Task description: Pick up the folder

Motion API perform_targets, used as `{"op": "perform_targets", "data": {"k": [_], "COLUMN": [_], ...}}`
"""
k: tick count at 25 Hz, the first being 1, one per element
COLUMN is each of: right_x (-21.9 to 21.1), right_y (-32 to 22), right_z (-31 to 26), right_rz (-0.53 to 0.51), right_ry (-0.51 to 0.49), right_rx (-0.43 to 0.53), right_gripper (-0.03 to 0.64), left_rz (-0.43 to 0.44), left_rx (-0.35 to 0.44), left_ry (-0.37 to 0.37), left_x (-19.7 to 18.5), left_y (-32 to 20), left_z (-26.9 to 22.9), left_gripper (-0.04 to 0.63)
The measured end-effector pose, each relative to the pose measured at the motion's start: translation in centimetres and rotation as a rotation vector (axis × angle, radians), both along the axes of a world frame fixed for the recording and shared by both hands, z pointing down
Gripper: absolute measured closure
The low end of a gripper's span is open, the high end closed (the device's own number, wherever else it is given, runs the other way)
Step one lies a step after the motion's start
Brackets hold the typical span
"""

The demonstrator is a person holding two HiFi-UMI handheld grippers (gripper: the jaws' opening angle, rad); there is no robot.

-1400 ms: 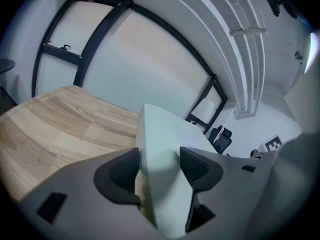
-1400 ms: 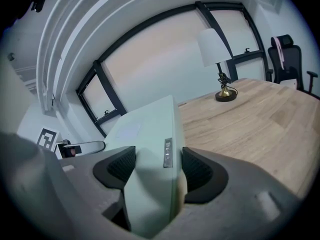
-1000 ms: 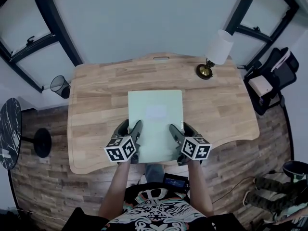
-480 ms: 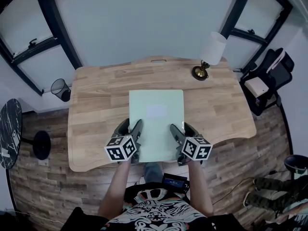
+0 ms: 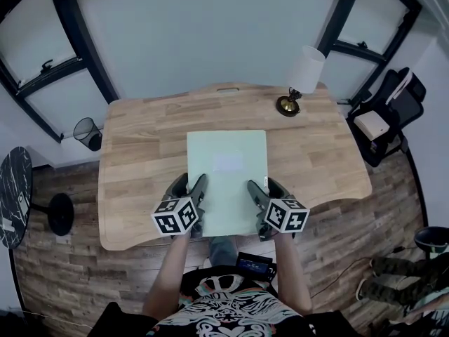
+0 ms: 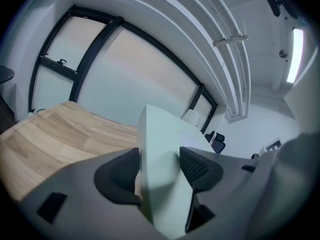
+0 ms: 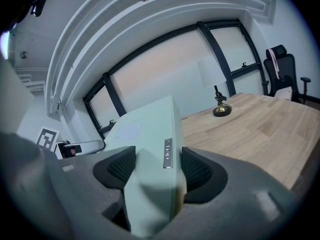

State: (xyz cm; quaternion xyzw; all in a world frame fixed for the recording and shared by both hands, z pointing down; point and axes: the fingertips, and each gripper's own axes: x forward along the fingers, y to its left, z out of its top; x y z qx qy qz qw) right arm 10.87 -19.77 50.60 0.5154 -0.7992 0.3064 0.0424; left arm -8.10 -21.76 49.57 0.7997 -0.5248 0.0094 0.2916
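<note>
A pale green folder point(image 5: 226, 174) with a faint label patch is held over the wooden desk point(image 5: 147, 153), long side running away from me. My left gripper point(image 5: 198, 203) is shut on its near left edge, and my right gripper point(image 5: 255, 203) is shut on its near right edge. In the left gripper view the folder point(image 6: 160, 169) fills the space between the dark pads point(image 6: 197, 168). The right gripper view shows the folder point(image 7: 150, 159) pinched the same way, with a small silver tag on its spine facing the camera.
A brass-based lamp point(image 5: 298, 79) with a white shade stands at the desk's far right corner. A black office chair point(image 5: 393, 114) sits to the right, a wire bin point(image 5: 88, 127) and a round dark table point(image 5: 12, 192) to the left. Windows line the far wall.
Both grippers and the folder stay where they were. The head view has shifted a little, so the lamp and desk appear slightly further left and up.
</note>
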Motion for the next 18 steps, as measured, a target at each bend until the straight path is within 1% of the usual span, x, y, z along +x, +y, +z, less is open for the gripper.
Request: {"op": "perform_targets", "data": {"k": [18], "right_x": [0.34], "right_y": [0.44], "right_z": [0.05], "right_rz": [0.010], "right_ry": [-0.023], "right_rx": [0.004], "right_gripper": [0.336], "left_rz": [0.005], "left_rx": [0.005], "left_ry": [-0.001], "left_x": [0.35], "left_y": [0.46], "left_z": [-0.19], "left_gripper": [0.356]}}
